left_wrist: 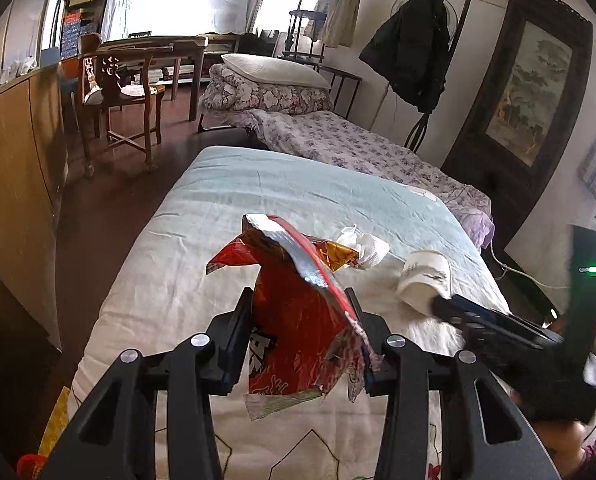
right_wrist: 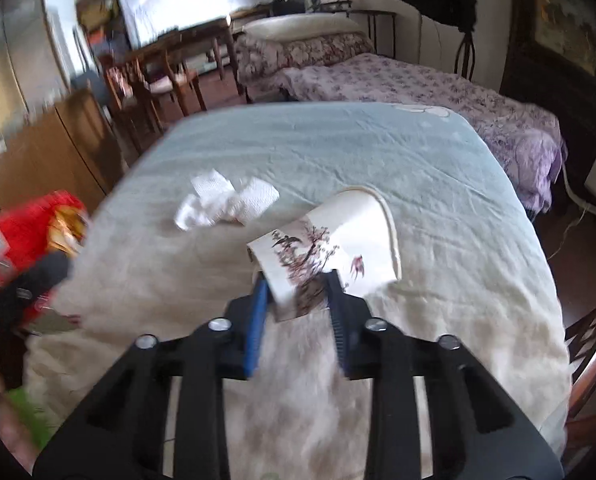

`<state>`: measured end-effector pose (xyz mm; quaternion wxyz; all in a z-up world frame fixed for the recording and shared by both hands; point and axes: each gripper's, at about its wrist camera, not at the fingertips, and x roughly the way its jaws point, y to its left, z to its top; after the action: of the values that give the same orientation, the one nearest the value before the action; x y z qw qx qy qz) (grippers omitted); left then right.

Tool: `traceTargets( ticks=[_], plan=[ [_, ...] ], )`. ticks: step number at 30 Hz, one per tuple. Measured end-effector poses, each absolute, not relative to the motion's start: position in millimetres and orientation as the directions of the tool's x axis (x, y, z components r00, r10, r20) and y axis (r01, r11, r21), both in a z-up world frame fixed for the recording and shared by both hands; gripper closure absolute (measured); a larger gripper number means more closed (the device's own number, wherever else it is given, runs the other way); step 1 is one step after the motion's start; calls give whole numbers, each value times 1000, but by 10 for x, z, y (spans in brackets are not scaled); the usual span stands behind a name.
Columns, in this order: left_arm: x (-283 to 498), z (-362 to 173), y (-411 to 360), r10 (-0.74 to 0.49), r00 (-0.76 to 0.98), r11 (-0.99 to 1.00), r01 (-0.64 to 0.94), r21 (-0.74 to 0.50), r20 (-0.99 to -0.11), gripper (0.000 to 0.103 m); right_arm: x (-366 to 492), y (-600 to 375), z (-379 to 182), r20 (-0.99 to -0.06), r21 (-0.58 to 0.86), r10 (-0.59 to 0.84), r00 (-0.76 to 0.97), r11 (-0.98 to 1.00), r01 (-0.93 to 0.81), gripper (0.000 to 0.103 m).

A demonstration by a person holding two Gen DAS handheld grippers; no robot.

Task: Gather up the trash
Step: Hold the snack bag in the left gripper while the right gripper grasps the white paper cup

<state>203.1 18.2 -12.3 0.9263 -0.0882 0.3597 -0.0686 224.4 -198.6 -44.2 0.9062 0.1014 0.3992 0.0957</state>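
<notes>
In the left wrist view, the wooden chair (left_wrist: 118, 92) stands at the upper left of the frame, on the dark floor beside the bed. At the lower centre, the left gripper (left_wrist: 302, 344) is clamped on a crumpled red foil snack bag (left_wrist: 294, 320); both fingers press against its sides, and the open silver mouth of the bag points up toward the middle of the frame. Just right of the bag mouth, a crumpled white paper tissue (left_wrist: 368, 246) lies on the pale quilted bed cover (left_wrist: 298, 192). Further right, a white paper cup with a printed branch pattern (left_wrist: 422, 276) lies on its side, and the black right gripper (left_wrist: 444, 306) reaches it from the right edge.

In the right wrist view, which is blurred, the red bag (right_wrist: 26, 236) shows at the left edge. The tissue (right_wrist: 226, 200) lies in the middle left, apart from the cup. At the centre, the right gripper (right_wrist: 298, 284) has its fingers narrowed on the base end of the cup (right_wrist: 334, 248), one finger on each side, touching it. The flattened rim of the cup points to the upper right.
</notes>
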Motion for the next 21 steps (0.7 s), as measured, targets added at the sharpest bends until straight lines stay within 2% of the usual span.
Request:
traceTargets(
  ticks=[5,12,13,15,16,21],
  plan=[
    [2005,-117,160,-199,733,973,70,-219,-651,59,2070,-2117,-368,-676,272,249,693,959,-79,89],
    [1993,-122,156,-196,734,974,72,-213,-650,59,1966,-2283,-315,-652,319,248,716,947,-38,96],
    [1994,-119,169,-203,733,972,73,-222,-649,59,1951,-2283,-330,-657,324,249,712,946,-32,89],
    [1991,-113,176,-210,733,970,75,-230,-647,59,1941,-2333,-373,-679,357,273,681,934,-18,45],
    [1994,-109,178,-212,733,970,77,-232,-646,59,1927,-2381,-388,-676,388,286,680,922,-2,14],
    [1996,-104,158,-208,733,973,85,-217,-647,59,2039,-2567,-457,-650,504,333,683,862,59,13]
  ],
)
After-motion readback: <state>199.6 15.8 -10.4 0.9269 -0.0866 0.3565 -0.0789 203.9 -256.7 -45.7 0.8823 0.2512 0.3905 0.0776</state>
